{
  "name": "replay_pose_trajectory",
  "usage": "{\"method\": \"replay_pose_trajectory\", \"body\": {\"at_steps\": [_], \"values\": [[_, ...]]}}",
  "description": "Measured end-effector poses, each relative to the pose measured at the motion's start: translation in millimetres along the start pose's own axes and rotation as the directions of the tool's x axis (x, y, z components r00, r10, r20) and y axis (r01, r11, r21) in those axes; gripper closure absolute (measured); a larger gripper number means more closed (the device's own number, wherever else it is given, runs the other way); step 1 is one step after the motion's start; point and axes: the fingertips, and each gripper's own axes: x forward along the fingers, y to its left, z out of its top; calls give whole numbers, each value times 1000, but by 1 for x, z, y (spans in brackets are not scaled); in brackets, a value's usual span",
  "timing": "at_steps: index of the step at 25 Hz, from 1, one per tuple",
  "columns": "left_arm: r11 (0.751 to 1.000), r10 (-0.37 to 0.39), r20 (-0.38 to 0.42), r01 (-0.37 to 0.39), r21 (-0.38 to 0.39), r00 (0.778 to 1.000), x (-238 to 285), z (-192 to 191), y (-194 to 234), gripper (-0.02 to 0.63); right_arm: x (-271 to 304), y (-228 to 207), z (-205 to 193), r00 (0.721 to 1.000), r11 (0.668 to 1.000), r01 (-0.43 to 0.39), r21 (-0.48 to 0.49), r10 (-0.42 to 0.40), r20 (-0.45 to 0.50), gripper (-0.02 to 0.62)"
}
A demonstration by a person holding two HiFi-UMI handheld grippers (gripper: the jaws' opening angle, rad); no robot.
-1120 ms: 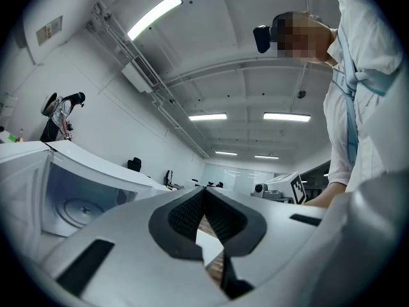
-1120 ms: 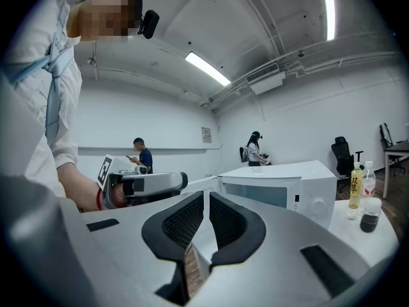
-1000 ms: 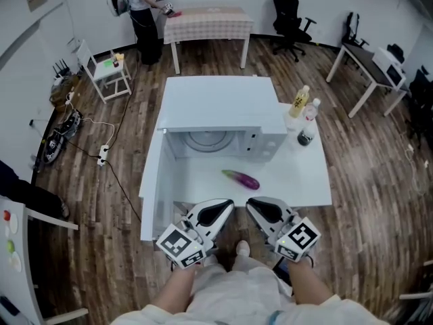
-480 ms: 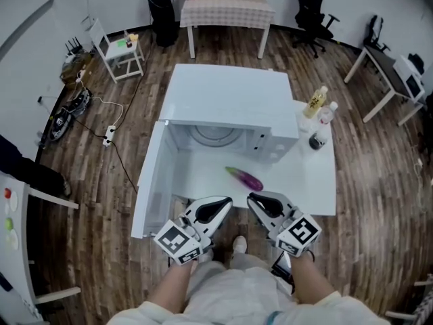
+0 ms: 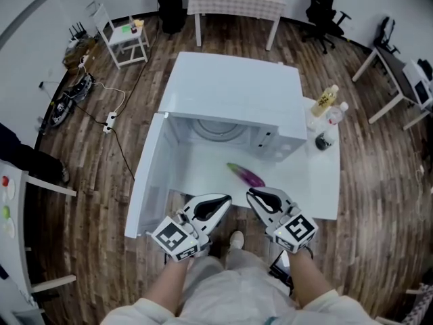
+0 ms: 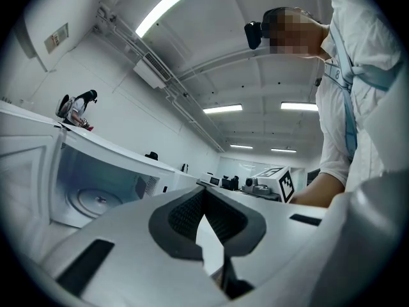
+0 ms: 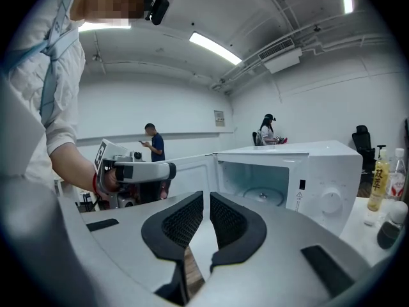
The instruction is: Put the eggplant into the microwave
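Observation:
A purple eggplant (image 5: 245, 175) lies on the white table (image 5: 318, 181), just in front of the white microwave (image 5: 237, 100). The microwave's door (image 5: 145, 181) is swung open to the left, and its glass turntable (image 5: 215, 131) shows inside. My left gripper (image 5: 226, 199) and right gripper (image 5: 249, 194) hover side by side at the table's near edge, short of the eggplant. Both are shut and hold nothing. In the left gripper view the shut jaws (image 6: 203, 194) point past the open cavity (image 6: 96, 184). The right gripper view shows its jaws (image 7: 206, 197) facing the microwave (image 7: 287, 178).
A yellow bottle (image 5: 326, 99), a clear bottle (image 5: 336, 112) and a dark round object (image 5: 323, 141) stand at the table's right, beside the microwave. A cable and power strip (image 5: 108, 122) lie on the wooden floor to the left. Other tables and chairs stand farther off.
Both grippers have sunk a little and stay close together at the table's near edge. The head view has shifted, so the microwave sits higher and more central. The eggplant has not moved.

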Motion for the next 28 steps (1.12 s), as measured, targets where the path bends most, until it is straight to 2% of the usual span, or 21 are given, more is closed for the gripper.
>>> {"method": "replay_pose_trajectory", "body": {"at_steps": [5,9,14,28], "values": [[1000,9,-16,-9,-10,1000,5,-13,8,604,5,-13,-13,1000,1000,13,13,-13,-15,551],[1000,10,-33,-10,-22,999,8,-23,13,604,7,-25,-31,998,999,36,23,-34,-52,474],[999,10,-47,-12,-31,999,10,-29,13,604,9,-42,-61,991,998,62,11,-61,-117,437],[999,13,-69,-16,-43,998,8,-42,11,604,23,-76,-125,944,994,73,-77,-94,-315,373]]}}
